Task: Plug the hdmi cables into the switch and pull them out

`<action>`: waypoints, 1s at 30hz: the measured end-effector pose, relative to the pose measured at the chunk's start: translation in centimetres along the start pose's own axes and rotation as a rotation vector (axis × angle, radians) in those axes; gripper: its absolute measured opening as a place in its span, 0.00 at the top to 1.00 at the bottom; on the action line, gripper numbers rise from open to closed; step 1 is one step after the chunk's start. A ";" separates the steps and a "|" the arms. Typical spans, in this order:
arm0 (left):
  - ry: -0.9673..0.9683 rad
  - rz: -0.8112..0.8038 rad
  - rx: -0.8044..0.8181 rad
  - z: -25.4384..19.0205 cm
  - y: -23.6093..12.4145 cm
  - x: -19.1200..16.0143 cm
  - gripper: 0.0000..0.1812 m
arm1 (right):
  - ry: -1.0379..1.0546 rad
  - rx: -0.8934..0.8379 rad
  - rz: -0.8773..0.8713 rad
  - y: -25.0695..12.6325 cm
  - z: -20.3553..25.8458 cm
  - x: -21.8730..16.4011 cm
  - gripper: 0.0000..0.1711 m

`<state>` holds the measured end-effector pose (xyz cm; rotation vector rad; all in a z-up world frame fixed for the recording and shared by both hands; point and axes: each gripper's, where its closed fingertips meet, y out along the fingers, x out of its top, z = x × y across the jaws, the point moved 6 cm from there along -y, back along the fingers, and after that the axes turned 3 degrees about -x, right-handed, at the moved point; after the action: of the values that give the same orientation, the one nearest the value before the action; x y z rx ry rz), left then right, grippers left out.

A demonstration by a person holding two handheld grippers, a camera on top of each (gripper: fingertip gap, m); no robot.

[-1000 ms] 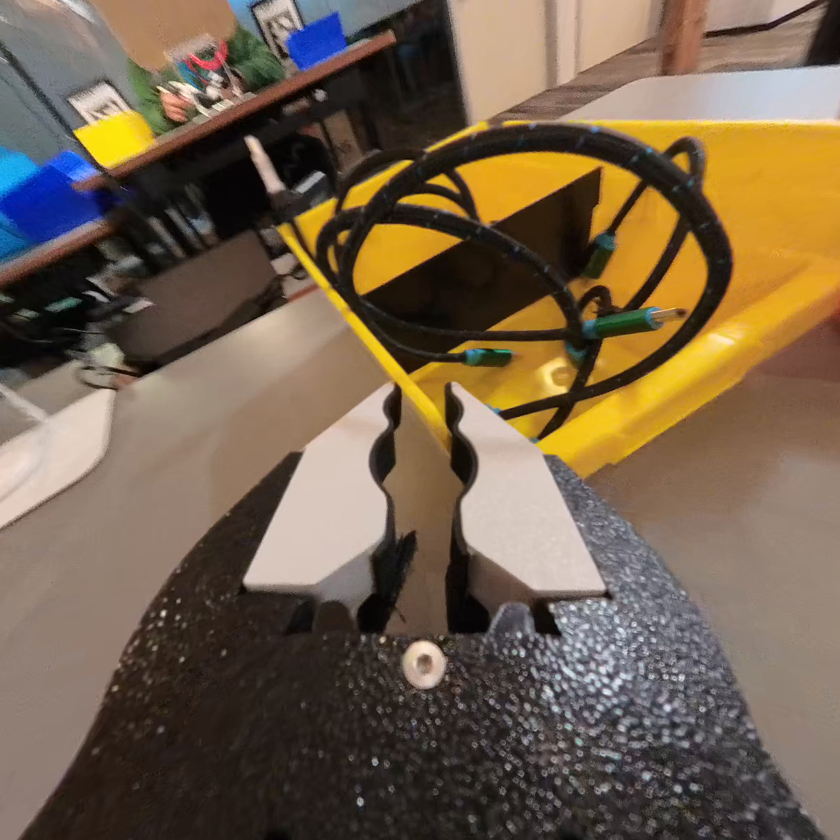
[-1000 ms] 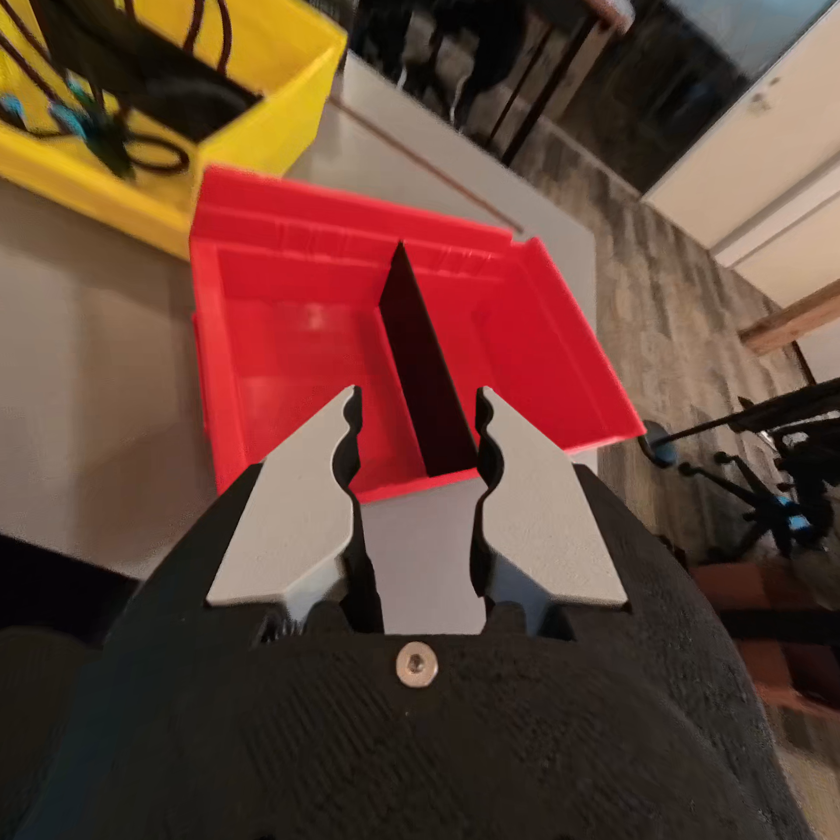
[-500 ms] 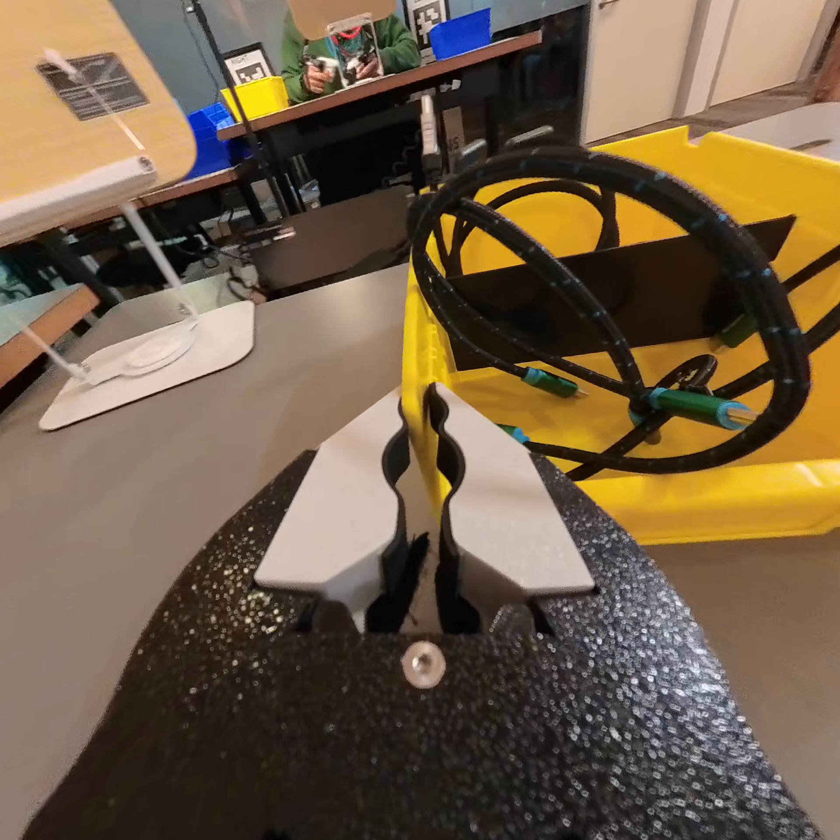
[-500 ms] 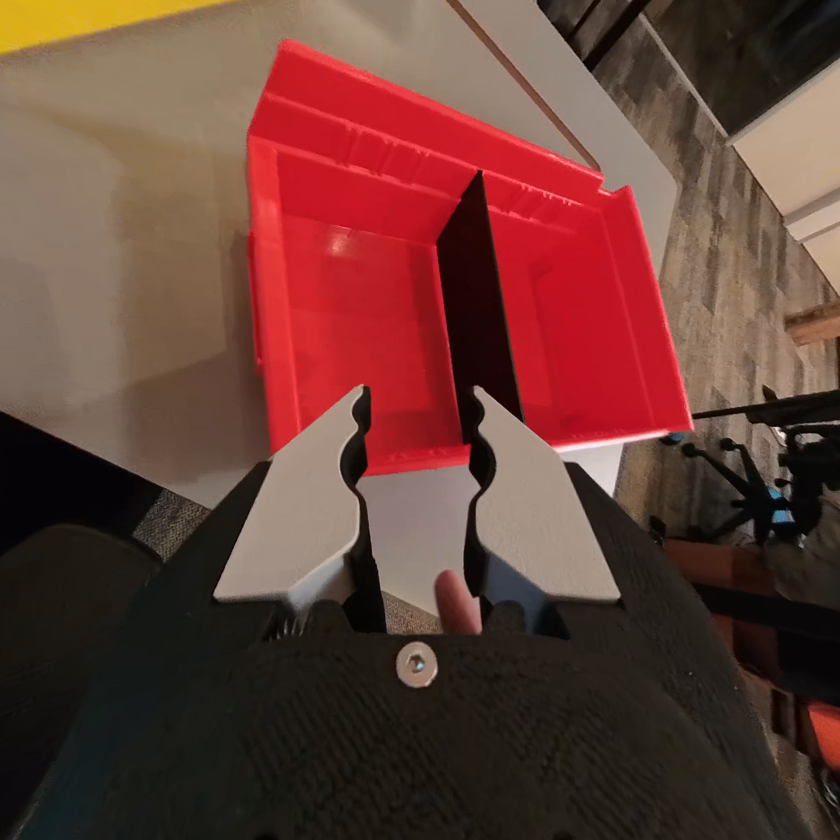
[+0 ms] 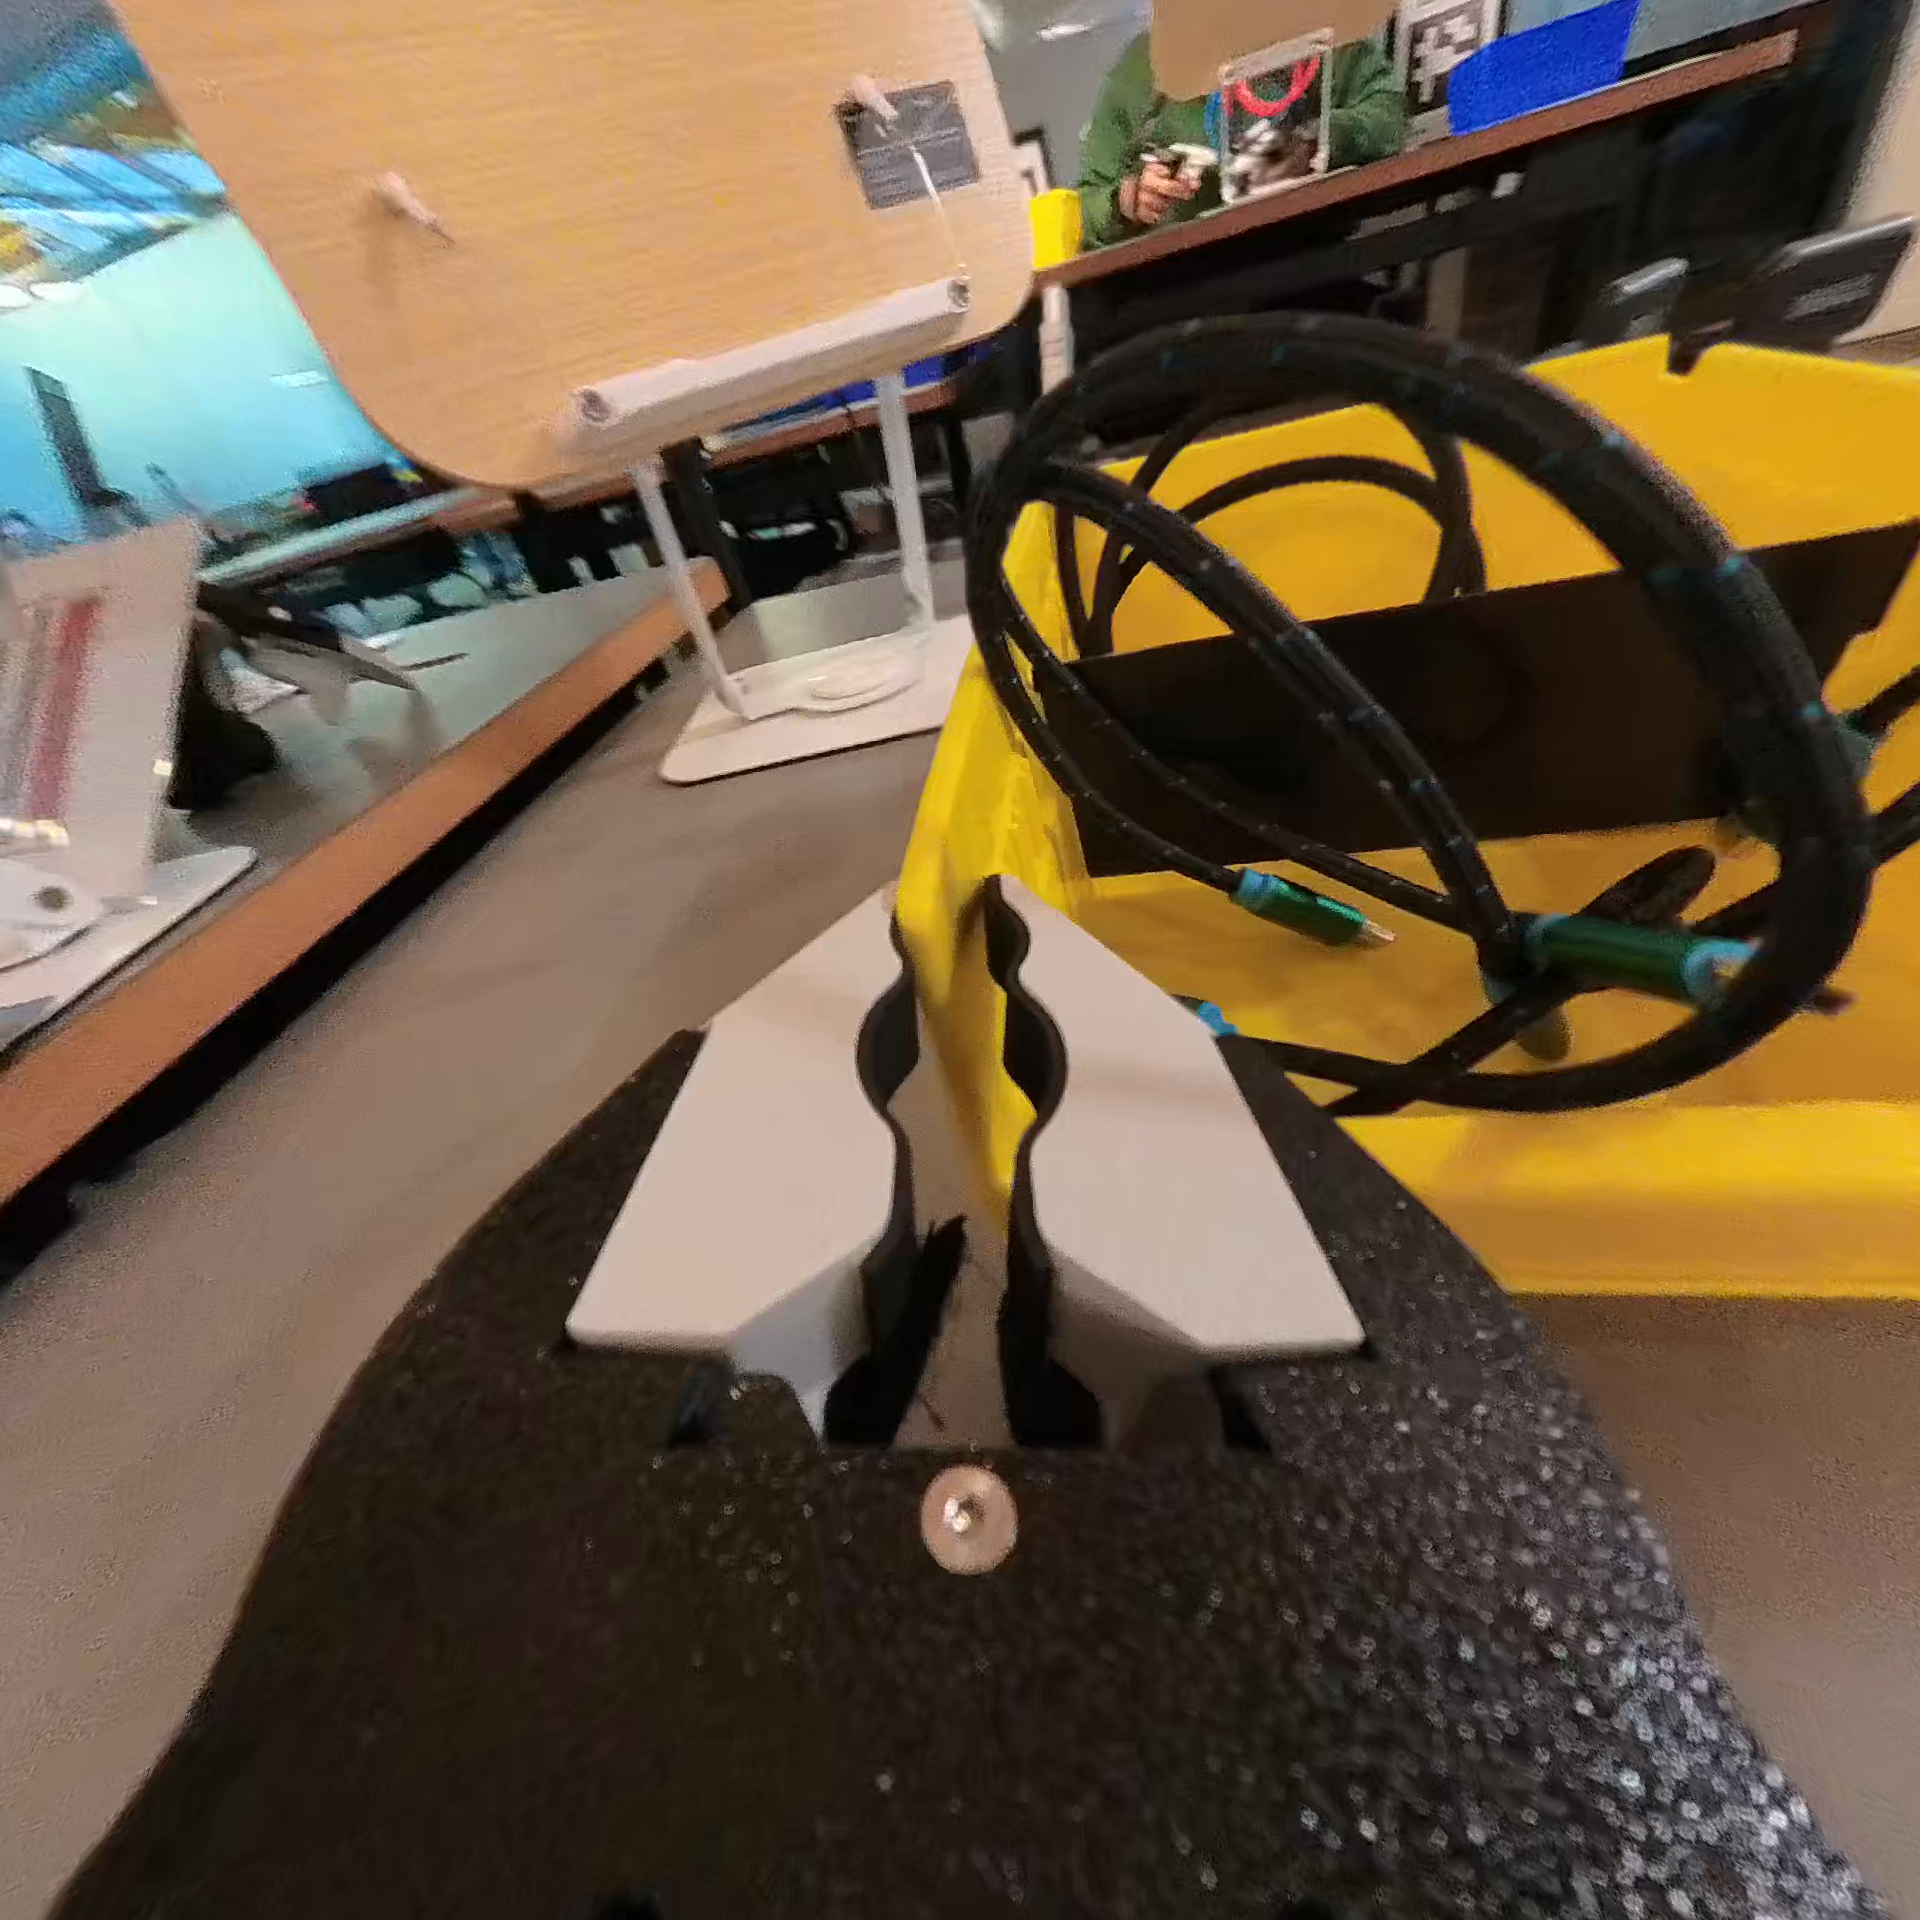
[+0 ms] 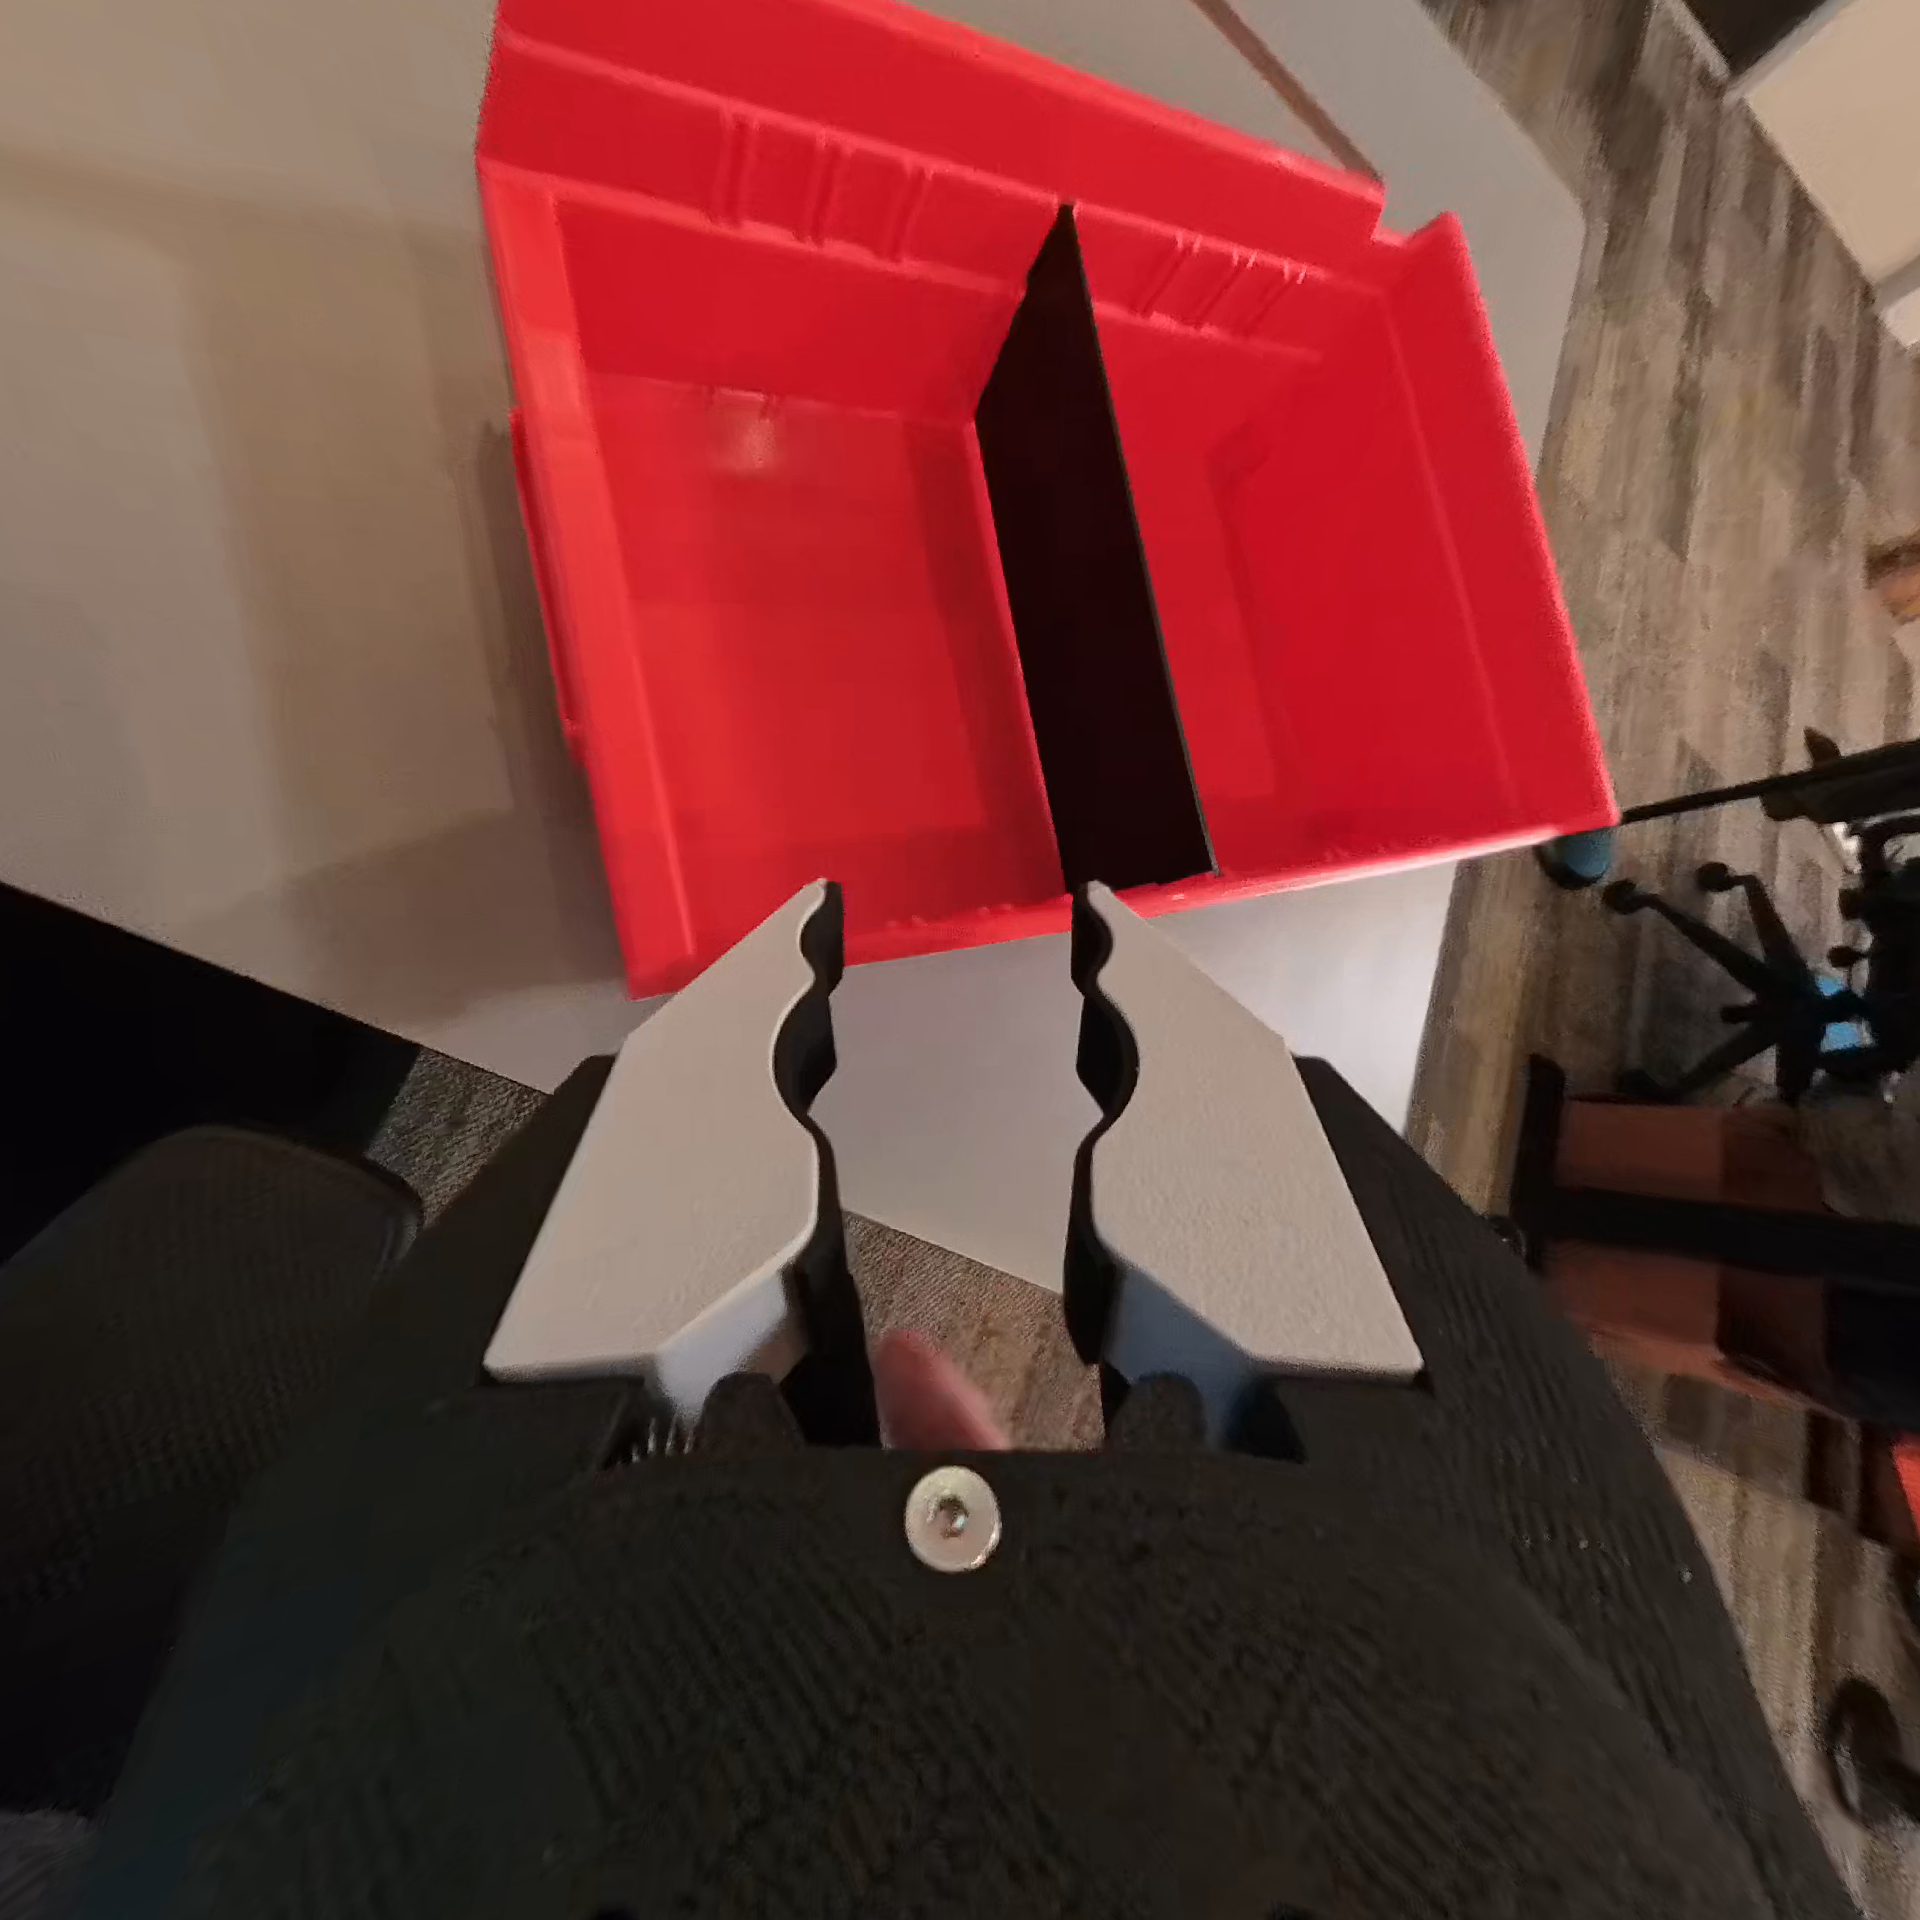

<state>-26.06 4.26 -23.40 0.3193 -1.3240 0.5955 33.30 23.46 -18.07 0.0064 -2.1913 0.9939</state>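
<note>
Black braided HDMI cables [image 5: 1766, 644] with green plugs [image 5: 1610, 951] lie coiled in a yellow bin [image 5: 1662, 1195] that has a black divider [image 5: 1455, 727]. My left gripper [image 5: 940, 899] is closed on the bin's near left wall, with the yellow edge between the jaws. No switch is in view. My right gripper [image 6: 956, 899] is open and empty. It hangs above the near edge of an empty red bin [image 6: 540, 520] that has a black divider [image 6: 1091, 623].
A wooden board on a white stand [image 5: 821, 707] is behind and left of the yellow bin. A person [image 5: 1143, 135] sits at a far table. The red bin sits at the table's corner; carpet and a black chair [image 6: 156, 1351] are below. Spacing between my two grippers at the tips: around 65 centimetres.
My left gripper narrowed onto the yellow bin's wall and swung left, bringing the wooden stand into view. My right gripper pulled back and rose over the red bin; the yellow bin left its view.
</note>
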 end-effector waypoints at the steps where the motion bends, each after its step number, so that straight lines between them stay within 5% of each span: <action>1: 0.022 -0.008 0.026 0.2 -0.1 -0.1 0.96 | 0.014 -0.001 0.018 0.3 0.0 0.0 0.73; 11: 0.084 -0.002 0.086 0.3 -0.1 -0.2 0.97 | 0.041 -0.033 0.126 2.2 -0.1 0.2 0.49; 14: 0.085 -0.003 0.086 0.3 -0.1 -0.2 0.97 | 0.047 -0.053 0.195 2.4 -0.3 -0.7 0.48; 22: 0.087 -0.004 0.085 0.3 0.0 -0.2 0.97 | 0.217 -0.216 0.277 2.1 -4.7 -4.9 0.58; 30: 0.088 -0.004 0.086 0.3 0.0 -0.2 0.97 | 0.415 -0.173 0.107 4.5 -7.1 -7.4 0.92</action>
<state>-26.34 4.04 -23.50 0.3625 -1.2148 0.6572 41.83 29.28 -22.36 -0.3684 -1.8980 0.7769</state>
